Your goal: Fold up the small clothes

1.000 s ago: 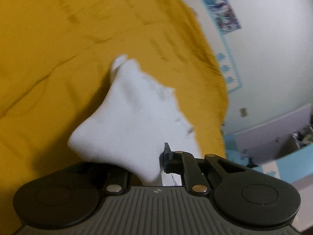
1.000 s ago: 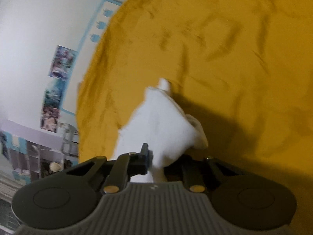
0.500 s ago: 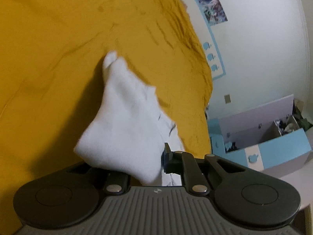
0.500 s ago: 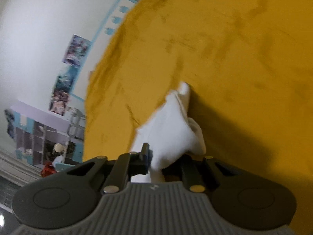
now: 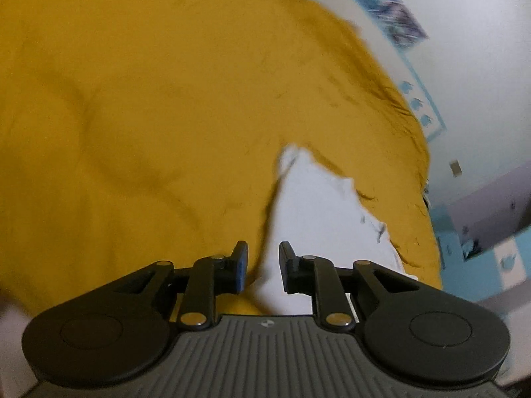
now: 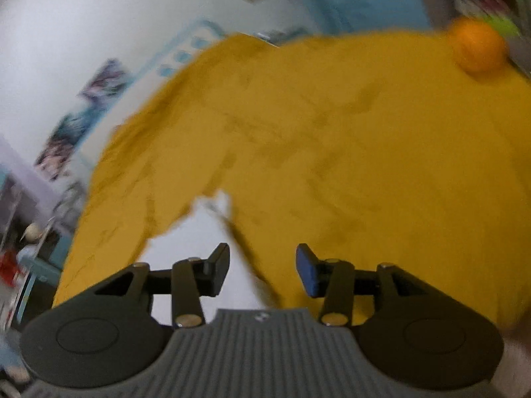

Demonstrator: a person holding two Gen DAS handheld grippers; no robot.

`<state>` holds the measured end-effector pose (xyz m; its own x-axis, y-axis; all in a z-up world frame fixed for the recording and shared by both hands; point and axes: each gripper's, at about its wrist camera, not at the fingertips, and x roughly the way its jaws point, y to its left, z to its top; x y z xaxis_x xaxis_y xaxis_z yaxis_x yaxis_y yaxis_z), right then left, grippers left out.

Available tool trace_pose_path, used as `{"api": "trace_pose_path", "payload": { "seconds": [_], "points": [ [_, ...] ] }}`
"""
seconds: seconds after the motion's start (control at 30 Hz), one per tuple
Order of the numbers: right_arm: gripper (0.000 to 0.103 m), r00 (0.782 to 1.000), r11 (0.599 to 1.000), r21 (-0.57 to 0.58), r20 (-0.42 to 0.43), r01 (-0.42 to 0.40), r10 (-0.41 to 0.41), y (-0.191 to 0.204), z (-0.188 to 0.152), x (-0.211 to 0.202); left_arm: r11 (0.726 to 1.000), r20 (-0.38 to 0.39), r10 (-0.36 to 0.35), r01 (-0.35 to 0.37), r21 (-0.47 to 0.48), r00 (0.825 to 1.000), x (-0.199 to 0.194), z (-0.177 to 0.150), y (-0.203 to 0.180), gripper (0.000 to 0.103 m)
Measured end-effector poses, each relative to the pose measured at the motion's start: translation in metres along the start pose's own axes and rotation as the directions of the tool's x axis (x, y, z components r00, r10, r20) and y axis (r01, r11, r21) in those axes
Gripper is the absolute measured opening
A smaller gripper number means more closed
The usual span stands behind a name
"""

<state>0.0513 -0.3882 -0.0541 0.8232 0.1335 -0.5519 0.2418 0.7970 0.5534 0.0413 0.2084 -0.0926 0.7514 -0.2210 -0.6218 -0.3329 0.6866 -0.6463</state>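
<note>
White sock [image 5: 318, 219] lies near mustard bedspread's [image 5: 149, 106] edge (blurred).

The setting is a home bedroom, probably a child's. A mustard-yellow bedspread [image 5: 166, 116] covers a bed. Posters [image 6: 99, 83] hang on the white wall [image 5: 481, 66] above a blue border strip. A lilac and blue storage unit [image 5: 481, 225] stands beyond the bed's far corner.

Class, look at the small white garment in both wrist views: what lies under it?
The small white garment lies on the mustard-yellow cloth, which shows all round its far edges. Whatever the cloth covers beneath is hidden. Both grippers' jaws are opening; neither pad presses the garment.
</note>
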Motion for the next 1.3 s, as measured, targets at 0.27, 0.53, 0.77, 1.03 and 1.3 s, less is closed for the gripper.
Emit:
{"api": "trace_pose_path", "payload": {
  "seconds": [0.27,0.53,0.77,1.03,1.3],
  "points": [
    [0.060,0.968,0.961,-0.239,-0.240,-0.136,0.078,0.068,-0.047,0.048,0.948,-0.107,-0.086,0.114,0.298,0.991,0.055,-0.023,-0.088,0.046],
    [0.051,0.971,0.982,-0.176,-0.236,-0.065,0.022,0.026,-0.060,0.046,0.978,-0.169,-0.124,0.149,0.143,0.978,0.084,-0.037,-0.044,0.027],
    [0.058,0.990,0.974,-0.216,-0.138,-0.069,0.040,0.065,-0.025,0.051,0.972,-0.173,-0.119,0.150,0.180,0.978,0.077,-0.001,-0.064,0.049],
    [0.061,0.965,0.960,-0.177,-0.193,-0.215,0.180,0.093,0.029,0.163,0.921,-0.178,-0.036,0.102,0.376,0.983,0.139,0.022,-0.107,0.057],
    [0.051,0.964,0.991,-0.134,-0.261,0.006,-0.041,0.063,0.031,0.233,0.903,-0.215,0.099,0.003,0.429,0.972,0.173,0.006,-0.094,0.066]
  ]
}}
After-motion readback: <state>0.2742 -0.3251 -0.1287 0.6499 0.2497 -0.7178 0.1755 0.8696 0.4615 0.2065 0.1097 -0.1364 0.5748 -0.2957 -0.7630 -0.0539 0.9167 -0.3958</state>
